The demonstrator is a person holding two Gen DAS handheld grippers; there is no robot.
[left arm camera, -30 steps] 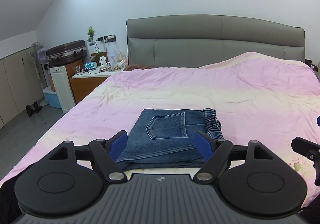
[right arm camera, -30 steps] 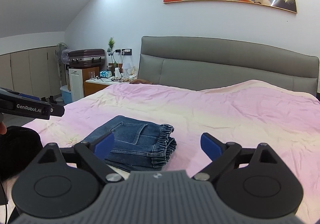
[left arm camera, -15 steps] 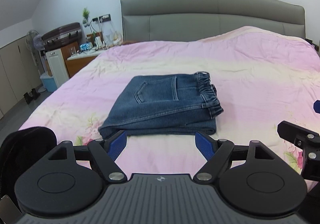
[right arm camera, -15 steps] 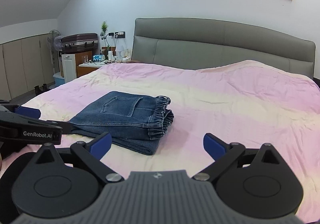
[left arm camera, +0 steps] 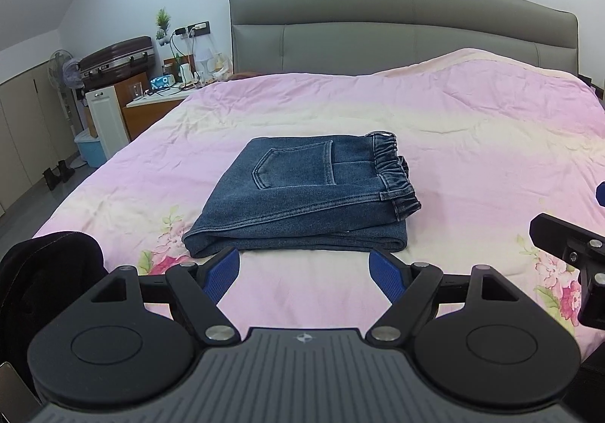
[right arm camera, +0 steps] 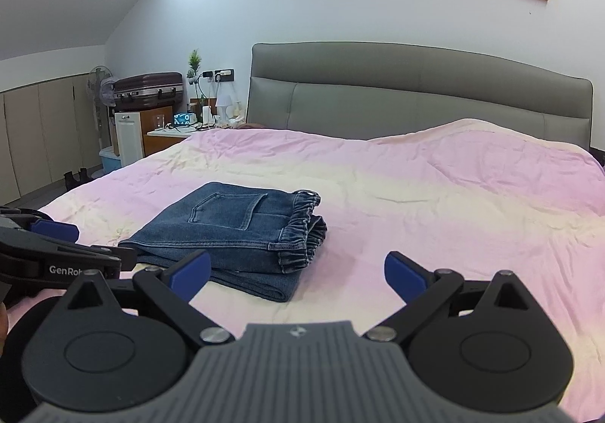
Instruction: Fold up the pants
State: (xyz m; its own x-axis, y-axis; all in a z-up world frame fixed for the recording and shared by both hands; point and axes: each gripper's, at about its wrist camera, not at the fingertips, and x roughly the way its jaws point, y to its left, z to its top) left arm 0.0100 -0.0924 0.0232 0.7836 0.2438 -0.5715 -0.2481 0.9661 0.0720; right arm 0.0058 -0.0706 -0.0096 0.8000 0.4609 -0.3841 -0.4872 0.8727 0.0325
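Observation:
Blue denim pants (left arm camera: 302, 196) lie folded into a thick rectangle on the pink bedspread (left arm camera: 472, 143), back pocket up and elastic waistband to the right. My left gripper (left arm camera: 304, 271) is open just short of the stack's near edge, nothing between its blue pads. In the right wrist view the same pants (right arm camera: 234, 230) sit left of centre. My right gripper (right arm camera: 297, 271) is open too, to the right of and nearer than the stack, with bare bedspread between its fingers. The left gripper's black body (right arm camera: 56, 260) shows at the left edge there.
A grey padded headboard (left arm camera: 397, 25) stands at the far end of the bed. Left of the bed are a nightstand (left arm camera: 151, 109) with cables and bottles, a suitcase (left arm camera: 117, 59) on a white cabinet, a fan and a blue bin. A dark sleeve (left arm camera: 41, 271) shows at lower left.
Both grippers have sunk and tipped downward, so the pants sit higher in the views and show in full. Since half a second ago nothing has moved.

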